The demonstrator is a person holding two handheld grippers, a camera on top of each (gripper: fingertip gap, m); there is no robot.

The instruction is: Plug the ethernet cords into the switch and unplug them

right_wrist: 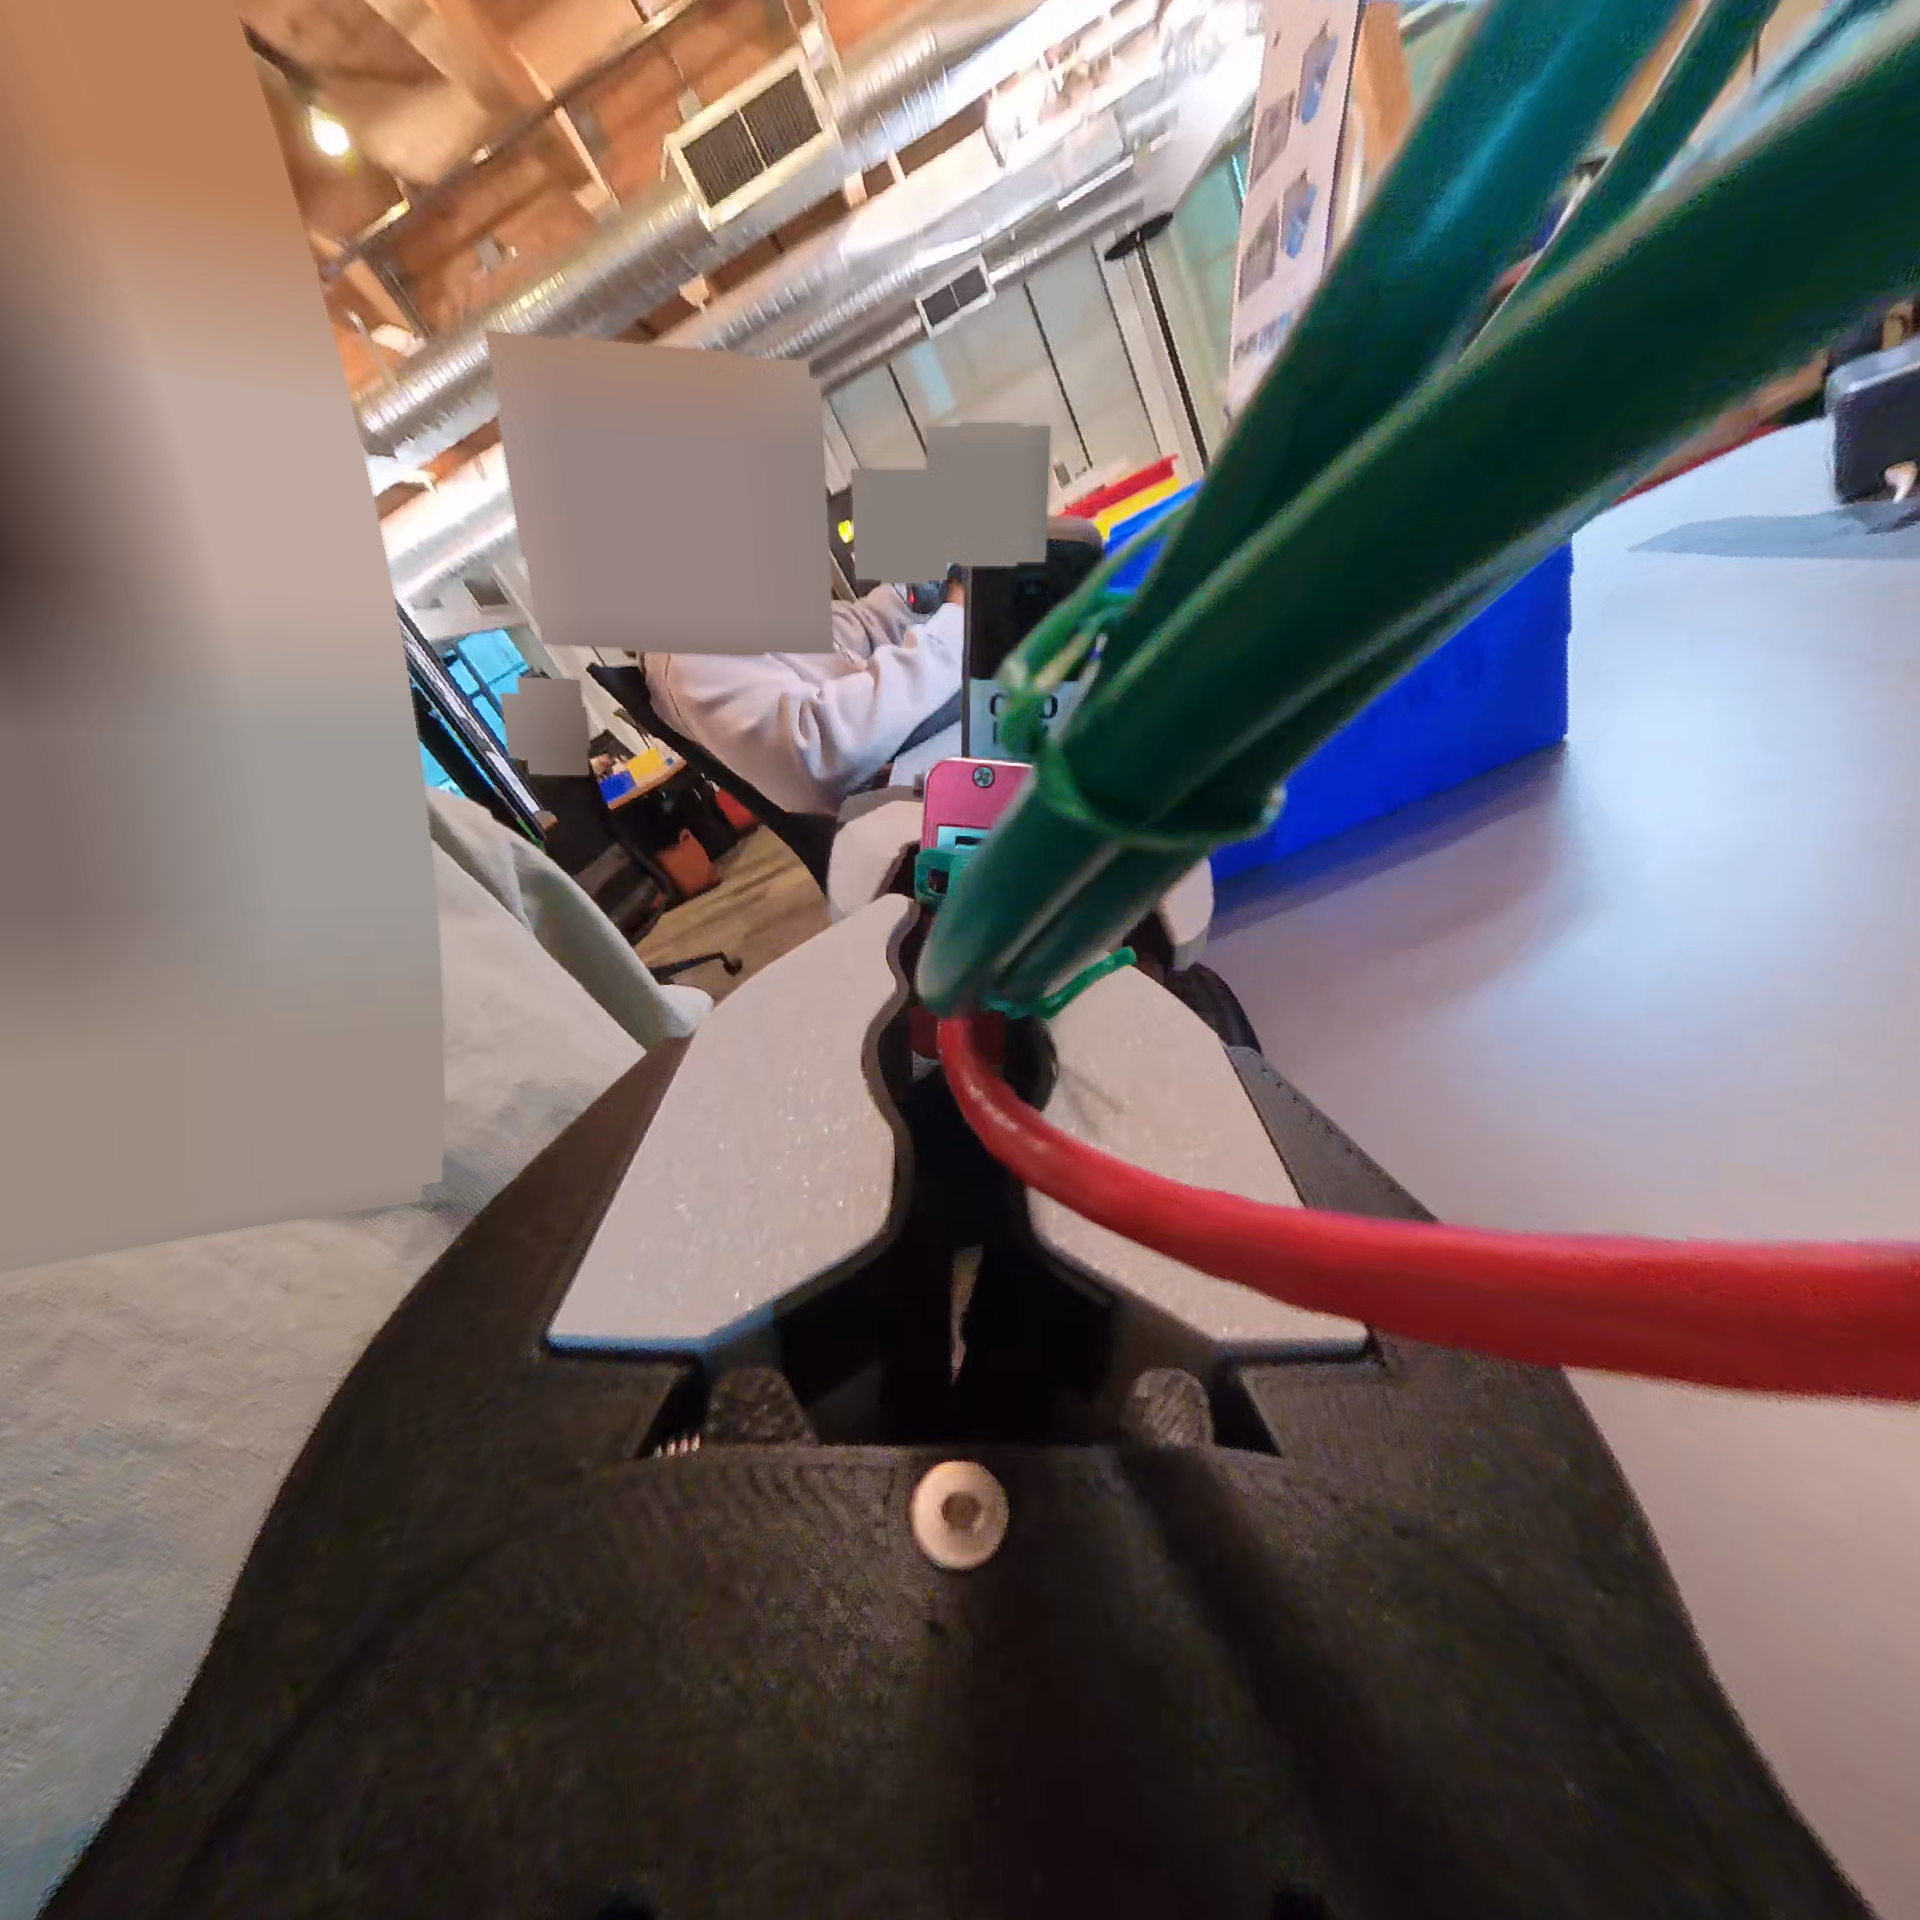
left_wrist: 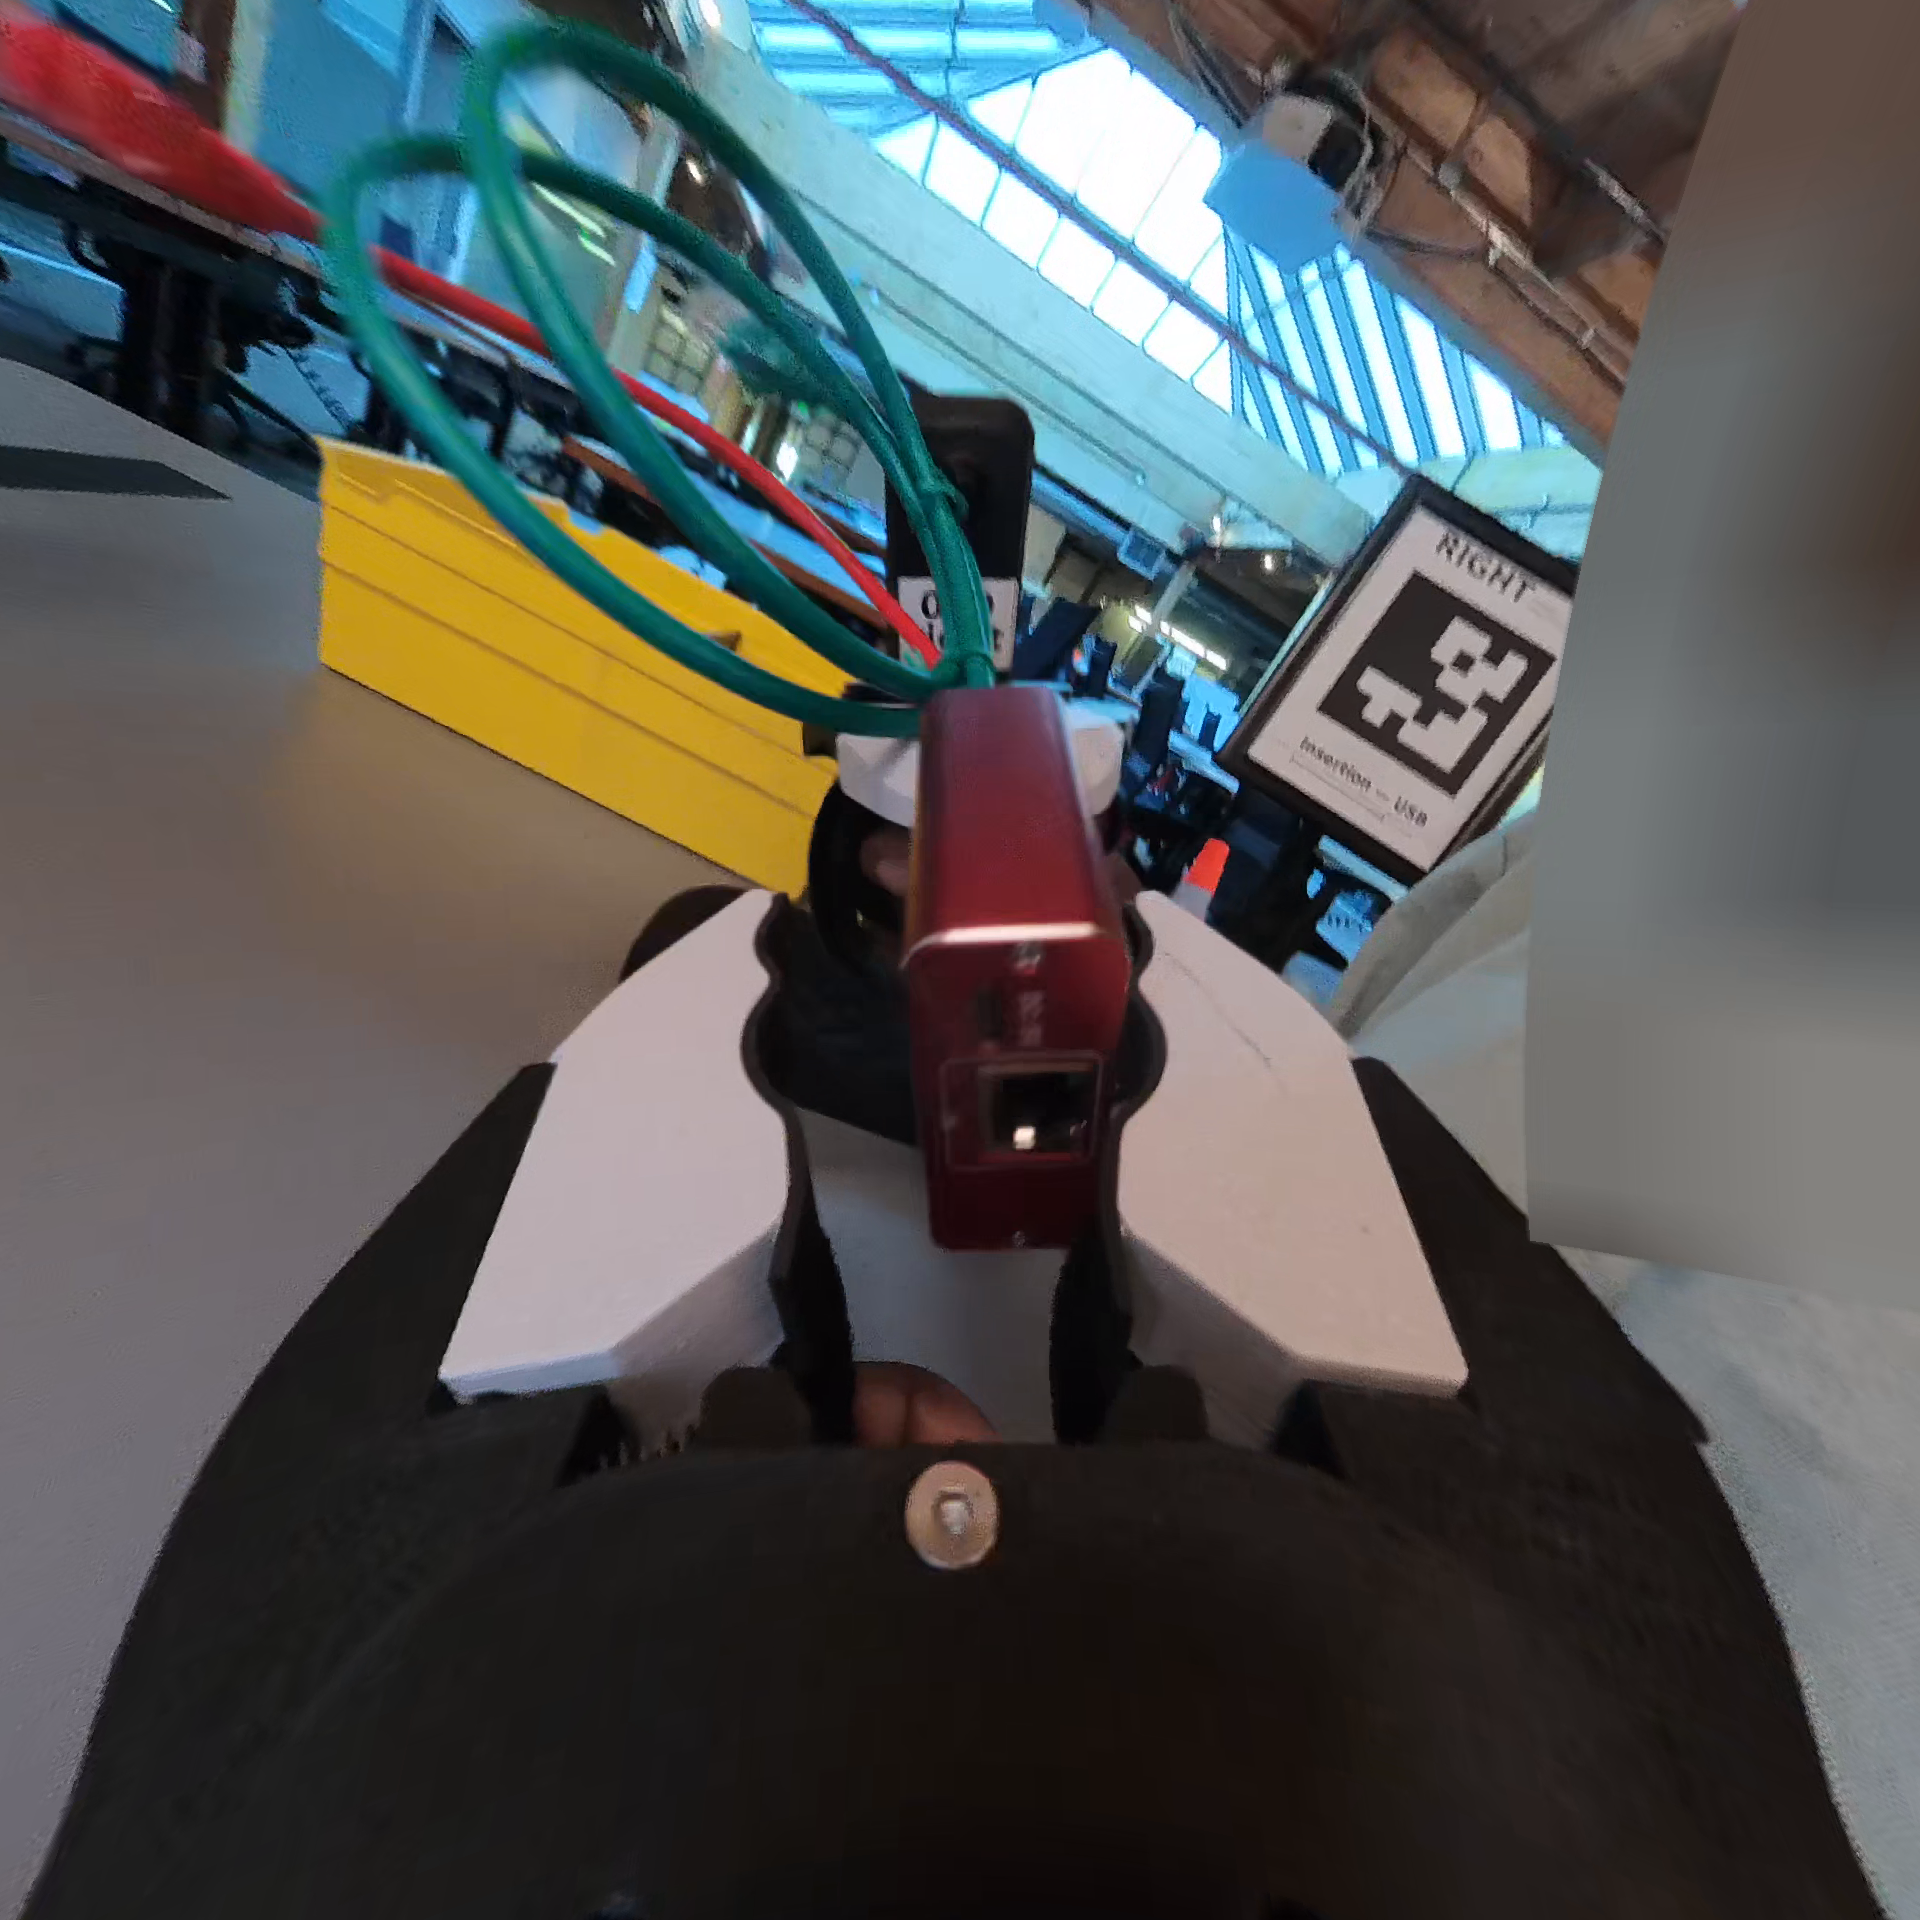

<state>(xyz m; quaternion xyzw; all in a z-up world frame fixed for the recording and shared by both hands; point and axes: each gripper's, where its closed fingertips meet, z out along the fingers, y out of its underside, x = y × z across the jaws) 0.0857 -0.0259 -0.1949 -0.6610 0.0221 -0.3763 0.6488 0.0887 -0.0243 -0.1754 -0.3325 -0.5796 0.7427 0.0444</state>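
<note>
My left gripper is shut on a dark red metal switch and holds it above the grey table. The port on the switch's near end is empty. Looped green ethernet cords and a red cord meet at its far end. There the white fingers of my right gripper close in. In the right wrist view my right gripper is shut on the end of the red cord, just short of the switch's end face. The tied green cord bundle crosses over the fingers. A green plug sits at the switch.
A yellow bin stands on the grey table to the left. A framed marker sign stands at the right. A blue bin sits on the table in the right wrist view. People sit in the background. My two grippers' fingertips are within a few centimetres of each other.
</note>
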